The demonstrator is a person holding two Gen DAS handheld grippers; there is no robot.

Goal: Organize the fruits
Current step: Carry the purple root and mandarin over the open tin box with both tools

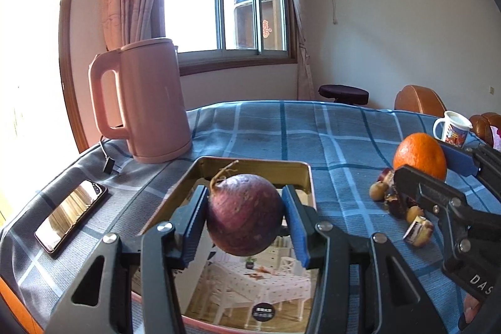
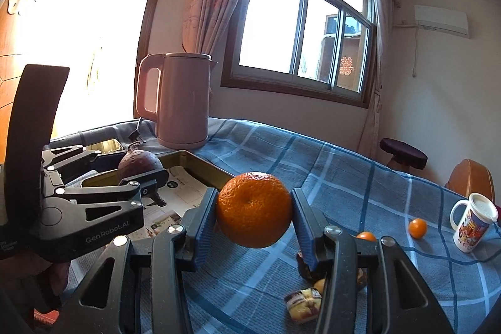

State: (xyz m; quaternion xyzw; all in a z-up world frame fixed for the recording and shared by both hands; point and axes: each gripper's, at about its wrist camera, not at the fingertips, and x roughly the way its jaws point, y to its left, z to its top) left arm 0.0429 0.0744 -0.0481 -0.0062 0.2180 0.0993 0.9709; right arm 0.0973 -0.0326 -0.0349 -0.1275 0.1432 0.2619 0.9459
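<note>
My left gripper (image 1: 245, 216) is shut on a round purple root vegetable (image 1: 244, 213) with a thin tail, held above a gold-rimmed rectangular tin tray (image 1: 250, 166). In the right wrist view that left gripper (image 2: 142, 174) and its purple vegetable (image 2: 139, 163) hang over the tray (image 2: 200, 169) at the left. My right gripper (image 2: 254, 213) is shut on a large orange (image 2: 254, 208), lifted above the blue checked cloth. The left wrist view shows the same orange (image 1: 419, 155) in the right gripper (image 1: 421, 165) at the far right.
A pink kettle (image 1: 144, 102) stands behind the tray, a phone (image 1: 72, 215) lies left of it. Small brown fruits and wrapped snacks (image 1: 400, 205) lie on the cloth under the right gripper. Two small oranges (image 2: 417, 228) and a printed mug (image 2: 472, 223) sit at the right.
</note>
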